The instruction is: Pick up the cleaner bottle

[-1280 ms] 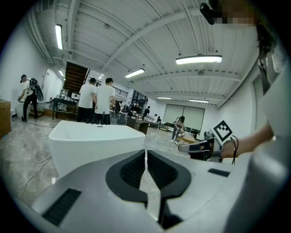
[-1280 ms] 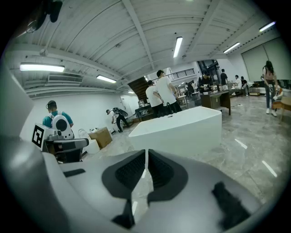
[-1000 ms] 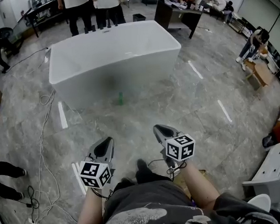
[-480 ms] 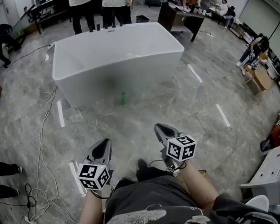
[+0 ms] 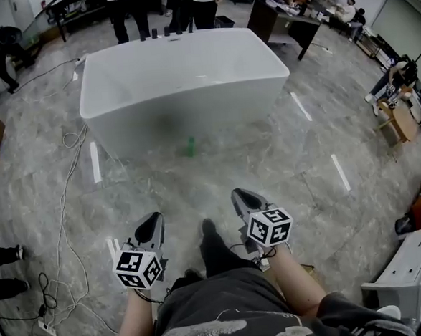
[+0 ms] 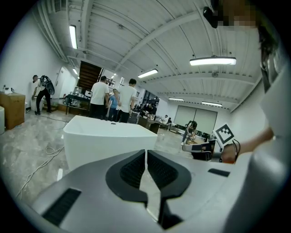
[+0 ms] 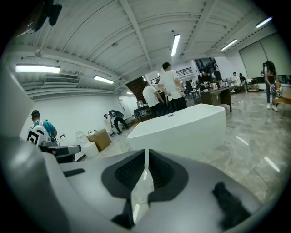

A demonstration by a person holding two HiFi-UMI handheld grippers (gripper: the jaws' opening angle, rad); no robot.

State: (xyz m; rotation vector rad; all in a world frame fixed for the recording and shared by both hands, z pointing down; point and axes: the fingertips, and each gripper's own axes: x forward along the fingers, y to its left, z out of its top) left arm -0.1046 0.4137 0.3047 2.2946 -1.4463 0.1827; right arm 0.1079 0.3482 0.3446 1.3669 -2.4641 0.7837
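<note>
Holding both tools low by your legs: L gripper (image 5: 150, 219) & R gripper (image 5: 242, 197) each have fingers pressed together, nothing between them. Further out on the floor (image 5: 304, 164), the cleaner bottle (image 5: 190, 146) stands at the foot of the white bathtub (image 5: 193, 118), well apart from both grippers. Risks, IMO: reaching w/ fingers not spread would knock it over, and overshooting would jam the tips vs. the tub wall just behind. Bottle looks upright, long axis vertical, top up; nozzle direction too small to tell.
</note>
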